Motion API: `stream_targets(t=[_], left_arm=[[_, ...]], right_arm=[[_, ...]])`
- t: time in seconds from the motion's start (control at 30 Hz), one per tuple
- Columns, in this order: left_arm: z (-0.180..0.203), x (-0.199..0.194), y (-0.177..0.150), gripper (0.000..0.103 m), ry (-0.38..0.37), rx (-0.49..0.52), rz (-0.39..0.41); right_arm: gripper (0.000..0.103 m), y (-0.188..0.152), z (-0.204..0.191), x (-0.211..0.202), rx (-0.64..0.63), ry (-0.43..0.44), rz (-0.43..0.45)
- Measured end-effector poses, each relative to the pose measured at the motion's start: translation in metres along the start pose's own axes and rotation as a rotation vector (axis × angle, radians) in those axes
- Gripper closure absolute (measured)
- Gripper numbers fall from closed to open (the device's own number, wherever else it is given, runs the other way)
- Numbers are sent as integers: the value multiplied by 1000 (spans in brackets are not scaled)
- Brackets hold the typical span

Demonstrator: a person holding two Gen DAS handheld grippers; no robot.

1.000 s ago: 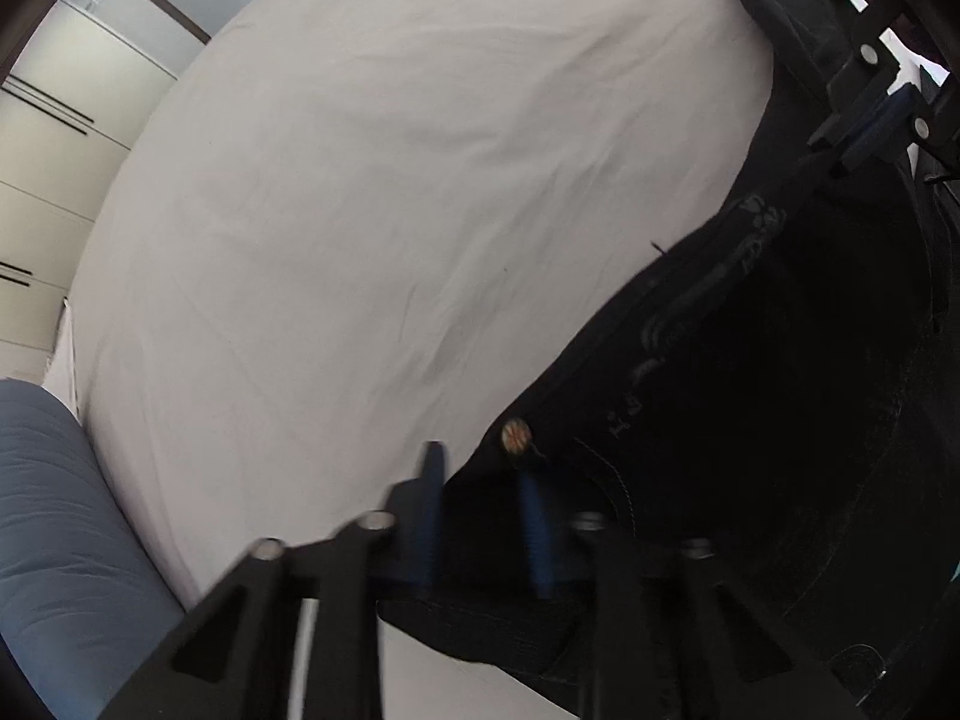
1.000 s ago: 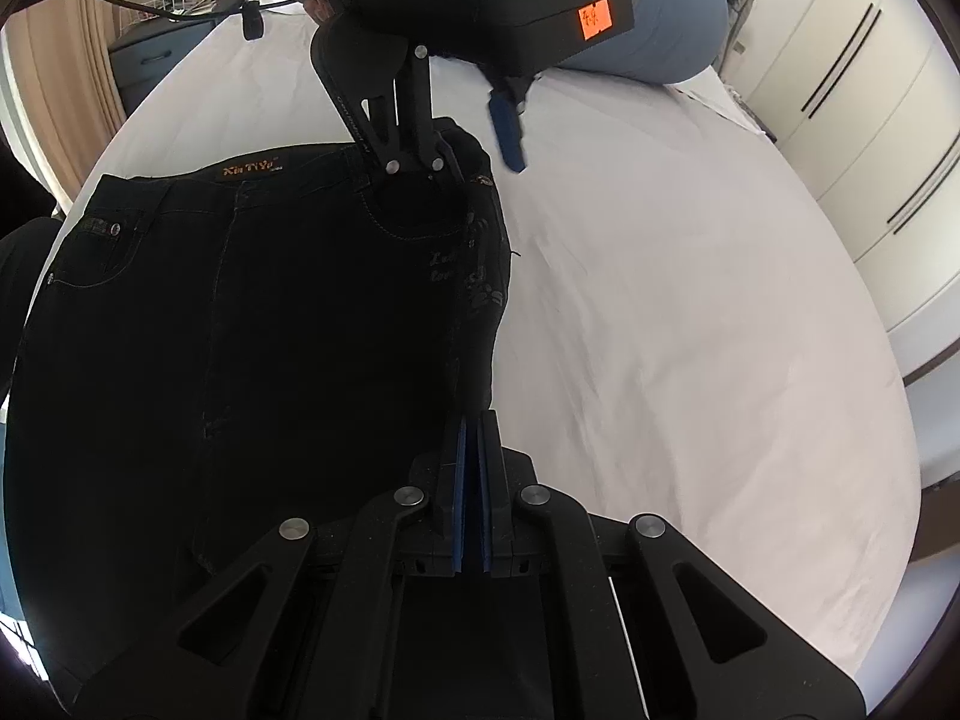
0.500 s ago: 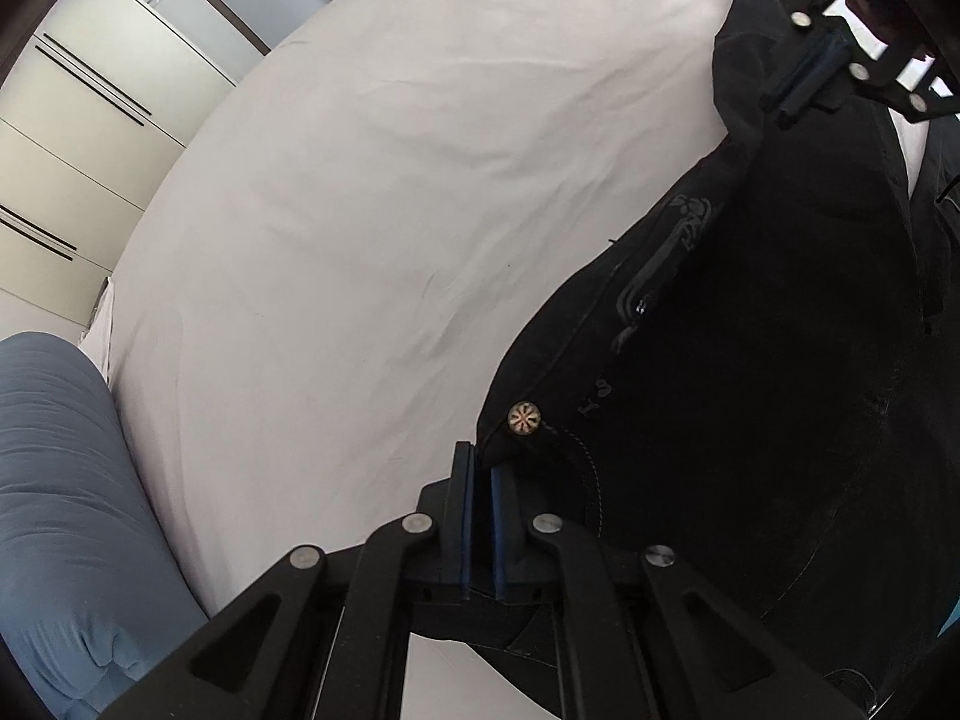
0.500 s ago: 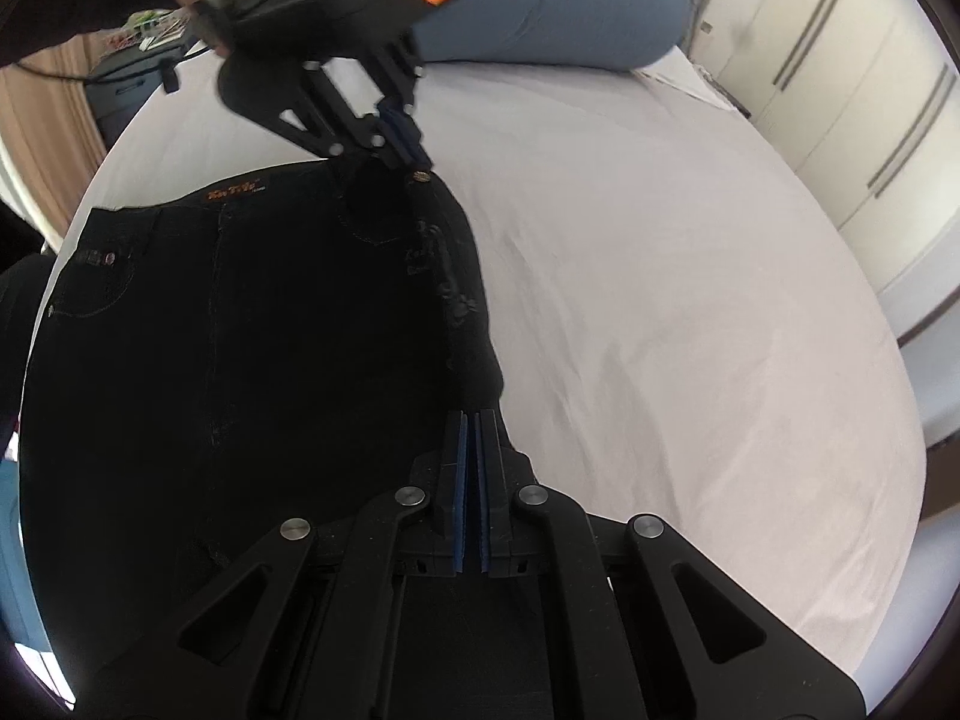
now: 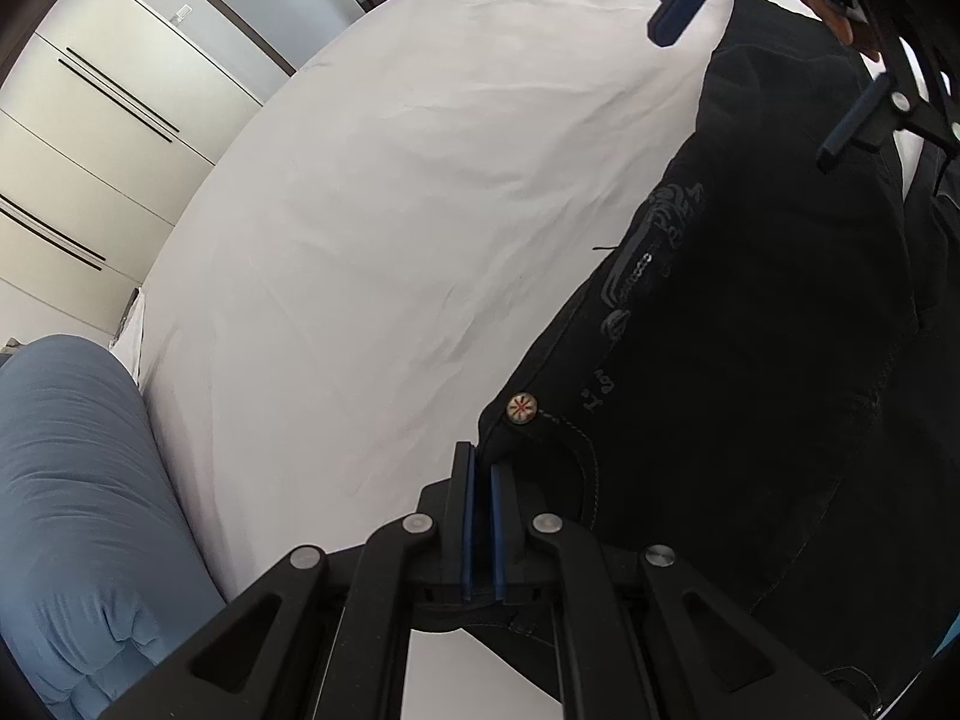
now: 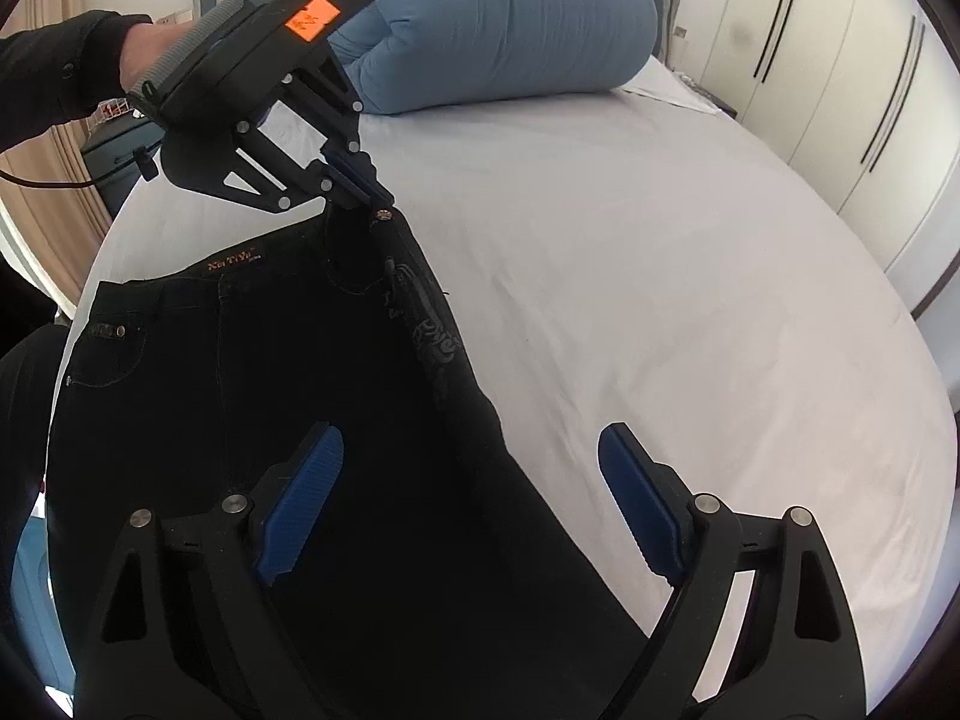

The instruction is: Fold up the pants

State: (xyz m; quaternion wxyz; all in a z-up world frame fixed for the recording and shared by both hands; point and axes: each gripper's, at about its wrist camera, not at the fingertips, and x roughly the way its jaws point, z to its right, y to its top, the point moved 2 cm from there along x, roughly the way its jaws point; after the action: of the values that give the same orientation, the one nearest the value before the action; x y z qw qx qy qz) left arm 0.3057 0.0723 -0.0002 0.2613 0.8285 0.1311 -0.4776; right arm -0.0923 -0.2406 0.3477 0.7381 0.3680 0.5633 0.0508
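— Denim, dark and heavy: the pants point(image 6: 252, 396) lie on the white bed point(image 6: 660, 276), limp rather than stiff.

— Left tongs point(image 5: 483, 480) pinch the waistband corner by the button point(image 5: 521, 408). Right tongs point(image 6: 468, 498) are spreading, nothing between them.

— Good hold; thick seams probably won't slip. Take the leg edge next.

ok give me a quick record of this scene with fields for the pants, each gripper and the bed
pants: black pants on the bed, waistband corner by the metal button lifted
left gripper: left gripper shut on the pants' waistband corner
right gripper: right gripper opening, fingers apart above the pants, nothing pinched
bed: white sheet, blue duvet at the far end
background: white wardrobe doors
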Motion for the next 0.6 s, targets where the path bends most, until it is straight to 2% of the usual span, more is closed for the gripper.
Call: stream_targets(t=[0.03, 0.1, 0.23, 0.3, 0.37, 0.43, 0.6], left_arm=[[0, 0, -1, 99, 5, 2, 1], [1, -2, -2, 99, 15, 7, 4], [22, -15, -1, 99, 28, 9, 11], [23, -17, 0, 99, 27, 2, 15], [20, -16, -2, 99, 25, -4, 19], [21, -17, -2, 99, 27, -7, 24], [24, -27, -11, 99, 32, -30, 43]], right_arm=[[17, 0, 6, 4, 1, 11, -18], [36, 6, 16, 15, -5, 41, -71], [58, 12, 34, 48, -30, 65, -160], [84, 13, 38, 60, -35, 65, -201], [98, 12, 38, 69, -41, 41, -232], [100, 11, 36, 68, -46, 41, -233], [101, 7, 13, 45, -94, -27, -166]])
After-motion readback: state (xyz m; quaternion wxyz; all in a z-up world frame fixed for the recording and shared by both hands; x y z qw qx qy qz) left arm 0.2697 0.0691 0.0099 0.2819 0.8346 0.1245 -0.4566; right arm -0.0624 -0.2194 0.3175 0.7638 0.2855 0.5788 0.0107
